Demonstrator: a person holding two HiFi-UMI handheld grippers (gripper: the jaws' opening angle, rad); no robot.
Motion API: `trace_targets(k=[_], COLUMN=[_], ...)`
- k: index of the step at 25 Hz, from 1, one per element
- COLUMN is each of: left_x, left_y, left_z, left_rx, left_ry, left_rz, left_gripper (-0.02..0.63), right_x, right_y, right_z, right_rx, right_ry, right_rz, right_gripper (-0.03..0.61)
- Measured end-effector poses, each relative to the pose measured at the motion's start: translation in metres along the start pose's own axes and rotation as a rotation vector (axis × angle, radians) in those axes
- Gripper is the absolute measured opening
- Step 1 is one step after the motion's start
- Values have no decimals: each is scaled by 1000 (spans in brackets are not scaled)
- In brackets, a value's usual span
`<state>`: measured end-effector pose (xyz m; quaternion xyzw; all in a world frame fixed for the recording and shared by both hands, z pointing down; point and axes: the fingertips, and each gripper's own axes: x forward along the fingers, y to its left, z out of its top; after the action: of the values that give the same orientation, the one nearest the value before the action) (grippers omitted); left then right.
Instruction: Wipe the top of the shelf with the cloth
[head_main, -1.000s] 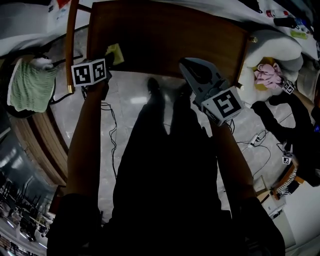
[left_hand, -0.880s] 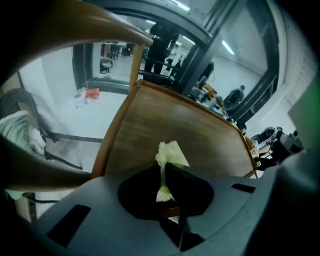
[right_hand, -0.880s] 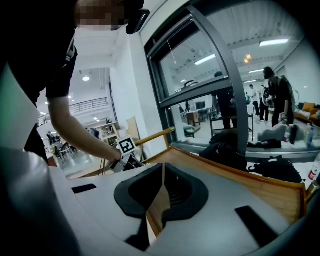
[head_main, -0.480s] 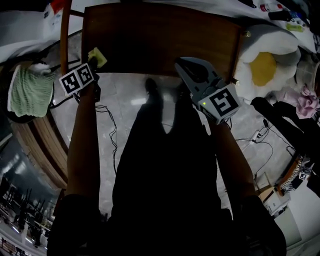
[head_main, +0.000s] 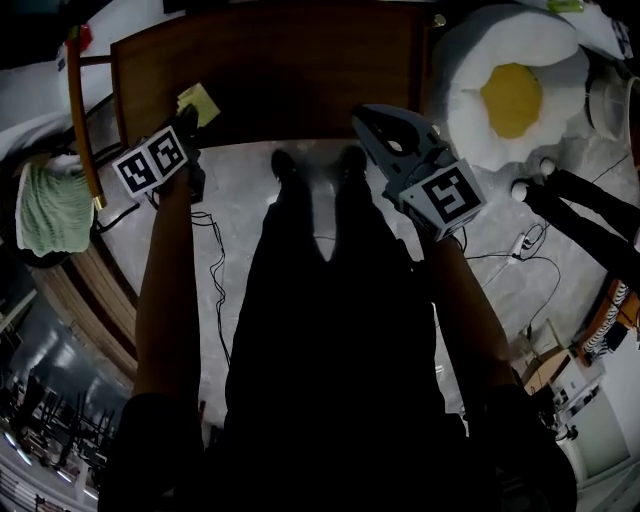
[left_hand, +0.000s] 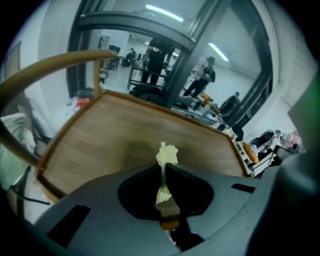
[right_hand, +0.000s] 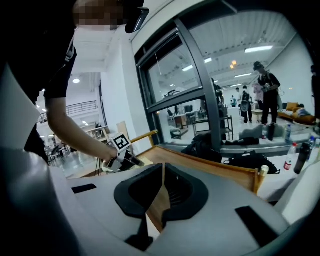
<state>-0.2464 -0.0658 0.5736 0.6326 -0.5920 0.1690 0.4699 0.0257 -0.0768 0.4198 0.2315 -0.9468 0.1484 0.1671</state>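
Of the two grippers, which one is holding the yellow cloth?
The left gripper: its jaws are shut on the yellow cloth, over the wooden shelf top. The right gripper has its jaws together with nothing between them.

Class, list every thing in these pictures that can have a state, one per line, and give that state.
left gripper: shut on the yellow cloth, over the shelf top's near left corner.
yellow cloth: pinched, crumpled, poking out past the jaws.
right gripper: shut, nothing between its jaws.
shelf top: bare wood apart from the cloth.
green towel: draped, off to the left.
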Motion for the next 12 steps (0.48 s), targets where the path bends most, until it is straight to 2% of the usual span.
trace_targets(k=[7,12], left_x=[72,105], left_y=[-201,-292], left_z=[-23,-42], left_rx=[111,142], left_ry=[102,161], left_rz=[-307,-396], left_gripper=[34,34], right_x=[-67,-107], right_y=[-53,-80], right_z=[-14,-27], right_rx=[-1,1], right_ry=[-2,0], right_rz=[-80,-110], right_gripper=[28,28])
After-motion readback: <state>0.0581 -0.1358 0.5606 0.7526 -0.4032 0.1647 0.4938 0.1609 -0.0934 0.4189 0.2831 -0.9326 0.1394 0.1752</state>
